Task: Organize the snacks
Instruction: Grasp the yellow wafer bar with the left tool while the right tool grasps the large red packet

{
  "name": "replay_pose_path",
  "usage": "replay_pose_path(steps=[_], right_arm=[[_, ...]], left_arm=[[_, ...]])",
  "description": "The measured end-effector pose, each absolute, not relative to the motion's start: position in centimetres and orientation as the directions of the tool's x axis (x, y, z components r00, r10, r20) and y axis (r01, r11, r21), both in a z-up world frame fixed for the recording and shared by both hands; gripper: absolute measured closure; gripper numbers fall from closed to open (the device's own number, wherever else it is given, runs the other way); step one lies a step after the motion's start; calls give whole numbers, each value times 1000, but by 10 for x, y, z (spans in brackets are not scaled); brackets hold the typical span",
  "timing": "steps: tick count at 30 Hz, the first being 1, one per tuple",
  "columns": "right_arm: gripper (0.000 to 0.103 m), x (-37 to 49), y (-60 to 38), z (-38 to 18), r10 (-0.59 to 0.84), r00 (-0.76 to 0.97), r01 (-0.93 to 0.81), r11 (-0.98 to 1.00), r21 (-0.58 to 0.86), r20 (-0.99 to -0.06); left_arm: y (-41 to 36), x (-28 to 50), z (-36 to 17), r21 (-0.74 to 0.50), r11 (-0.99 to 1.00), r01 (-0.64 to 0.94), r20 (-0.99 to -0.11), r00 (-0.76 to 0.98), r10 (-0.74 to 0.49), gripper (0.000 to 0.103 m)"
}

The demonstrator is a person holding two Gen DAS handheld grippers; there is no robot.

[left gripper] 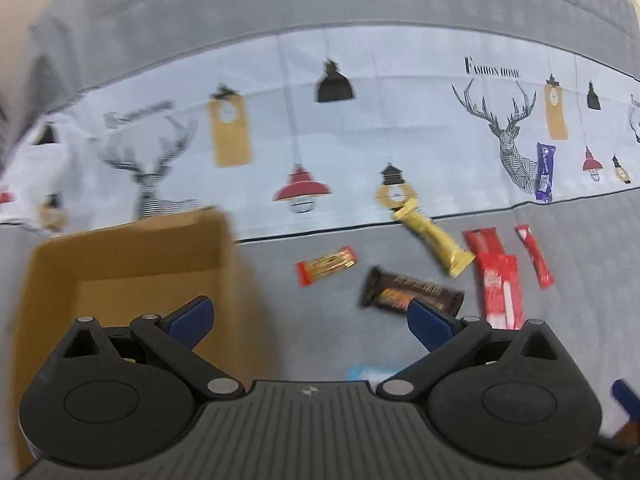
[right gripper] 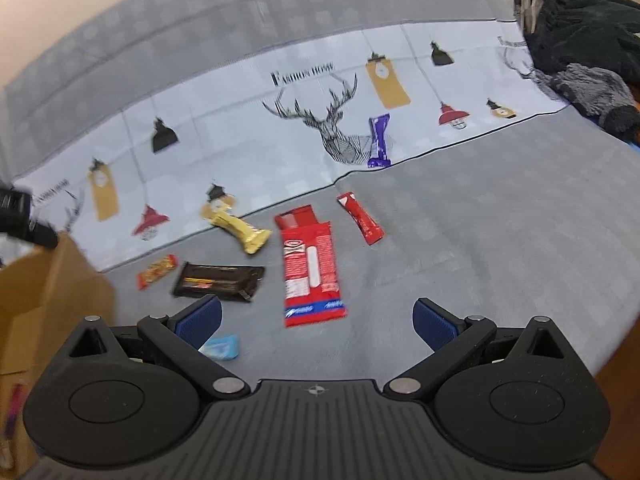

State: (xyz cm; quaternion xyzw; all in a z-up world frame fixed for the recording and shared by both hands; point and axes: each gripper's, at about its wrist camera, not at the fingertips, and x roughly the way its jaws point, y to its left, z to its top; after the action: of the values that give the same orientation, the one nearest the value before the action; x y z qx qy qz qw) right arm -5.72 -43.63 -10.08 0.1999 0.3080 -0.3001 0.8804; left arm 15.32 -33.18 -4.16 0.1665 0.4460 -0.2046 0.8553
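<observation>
Cardboard box (left gripper: 120,264) at 9 o'clock of left gripper (left gripper: 308,318), jaws wide, empty; right gripper (right gripper: 316,320) wide, empty; big red snack pack (right gripper: 310,266) at 12 o'clock on grey cloth (right gripper: 480,220), dark bar (right gripper: 218,280) at 10

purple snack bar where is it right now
The purple snack bar lies farthest back in both views, on the printed cloth over the deer print, beyond the small red packet.
</observation>
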Motion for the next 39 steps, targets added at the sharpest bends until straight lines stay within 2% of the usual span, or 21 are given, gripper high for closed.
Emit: replay_pose_path(steps=[3, 7, 10, 16, 21, 23, 24, 25, 28, 31, 39], right_arm=[[1, -22, -460, -131, -386, 608, 641, 754, 142, -693], [2, 20, -493, -170, -328, 583, 616, 775, 141, -743], [1, 42, -511, -195, -337, 548, 620, 778, 101, -766], [0, 50, -515, -215, -415, 579, 585, 811, 4, -702], [1, 54, -512, -215, -440, 574, 589, 808, -26, -690], [5, 55, -509, -213, -450, 560, 601, 798, -32, -696], [22, 55, -505, -210, -446, 566, 598, 801, -26, -693], [46, 55, -500, -207, -438, 581, 581, 814, -28, -686], [54, 54, -493, -201, -409, 586, 561, 828, -14, -699], [55, 44, -494, -189, -395, 586, 595, 802, 46, -708], [56, -17, -463, -119, -426, 658, 632, 761, 148, -621]], left_arm=[[-371, 187, -77, 12, 843, 538, -854, 443, -271, 0], [-420, 232, -130, -70, 851, 520, -902, 332, -276, 0], [-450, 256, -159, -129, 849, 512, -922, 254, -294, 0], [-479, 289, -210, -118, 882, 456, -958, 182, -222, 0], [-483, 284, -209, -83, 870, 486, -956, 209, -208, 0], [-480, 280, -202, -68, 876, 477, -951, 236, -202, 17], [-477, 277, -196, -45, 883, 468, -947, 262, -187, 55], [-480, 275, -193, -17, 885, 466, -949, 270, -161, 93], [-473, 271, -179, 0, 893, 450, -956, 263, -133, 91], [-459, 260, -150, -25, 878, 478, -936, 297, -188, 91], [-383, 202, -49, -154, 827, 541, -880, 304, -364, 91]])
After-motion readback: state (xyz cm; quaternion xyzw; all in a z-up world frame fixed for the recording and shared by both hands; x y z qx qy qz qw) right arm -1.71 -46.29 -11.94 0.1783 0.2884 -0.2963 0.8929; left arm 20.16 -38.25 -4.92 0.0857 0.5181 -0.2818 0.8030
